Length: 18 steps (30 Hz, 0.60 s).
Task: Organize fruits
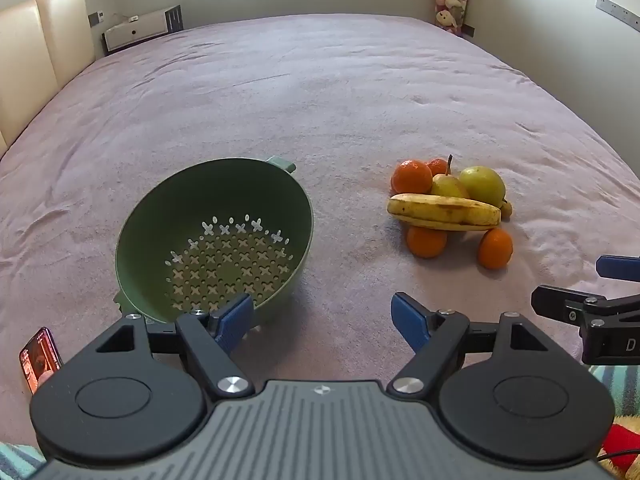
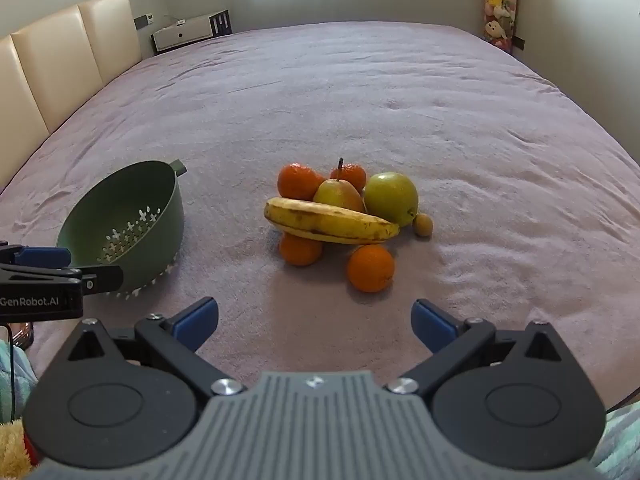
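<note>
On the bed (image 2: 360, 92), spread with a mauve blanket, a green colander (image 1: 216, 236) sits tilted with its mouth toward the cameras, and nothing lies inside it. To its right, well apart from it, the fruit is heaped in one pile: a banana (image 2: 330, 220) lies across the front, a pear (image 2: 338, 196) and a green apple (image 2: 390, 198) sit behind it, and tangerines ring the group, one of them, the nearest tangerine (image 2: 370, 268), sitting loose at the front. A small brownish fruit (image 2: 423, 225) rests just beside the apple.

The left gripper (image 1: 322, 320) hovers near the colander's front rim with its jaws spread wide and nothing between them. The right gripper (image 2: 314, 322) faces the pile, likewise wide open and empty.

Judging from this, the task is at its very start: no fruit is in the colander yet, and the first pick is being lined up. The next move probably calls for the right gripper to advance and drop low onto the nearest tangerine, centring the jaws around it before closing gently, since the soft bedding may let round fruit roll. The banana leans on other fruit, so taking it first could scatter the pile.
</note>
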### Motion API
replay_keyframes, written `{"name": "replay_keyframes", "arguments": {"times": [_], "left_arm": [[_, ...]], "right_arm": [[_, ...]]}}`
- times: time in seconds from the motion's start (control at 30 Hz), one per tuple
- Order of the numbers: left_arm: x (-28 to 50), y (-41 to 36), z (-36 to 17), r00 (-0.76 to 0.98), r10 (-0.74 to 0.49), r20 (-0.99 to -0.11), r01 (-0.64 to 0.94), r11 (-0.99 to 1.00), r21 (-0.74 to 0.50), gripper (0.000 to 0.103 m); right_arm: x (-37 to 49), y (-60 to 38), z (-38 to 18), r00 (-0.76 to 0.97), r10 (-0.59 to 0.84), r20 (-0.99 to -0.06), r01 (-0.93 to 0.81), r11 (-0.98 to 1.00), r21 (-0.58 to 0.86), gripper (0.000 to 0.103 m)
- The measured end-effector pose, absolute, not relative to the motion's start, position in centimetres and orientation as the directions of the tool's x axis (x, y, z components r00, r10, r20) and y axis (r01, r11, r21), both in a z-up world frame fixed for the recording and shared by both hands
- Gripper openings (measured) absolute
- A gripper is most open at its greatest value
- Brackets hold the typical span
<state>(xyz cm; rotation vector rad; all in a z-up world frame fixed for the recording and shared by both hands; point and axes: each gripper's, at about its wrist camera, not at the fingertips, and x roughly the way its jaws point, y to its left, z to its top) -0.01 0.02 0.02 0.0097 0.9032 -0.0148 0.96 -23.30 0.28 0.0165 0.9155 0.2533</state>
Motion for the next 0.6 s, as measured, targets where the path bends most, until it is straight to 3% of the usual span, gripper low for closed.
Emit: {"name": "replay_keyframes", "arguments": {"times": [0.6], "left_arm": [[0.18,-0.40,-0.23,0.615,-0.004,-0.789,0.022,1.000,0.012,0.092]], "right_arm": [[1.15,-23.22,-0.27,0.574,0.211,-0.791,-0.200,0.973,0.115,0.099]]}}
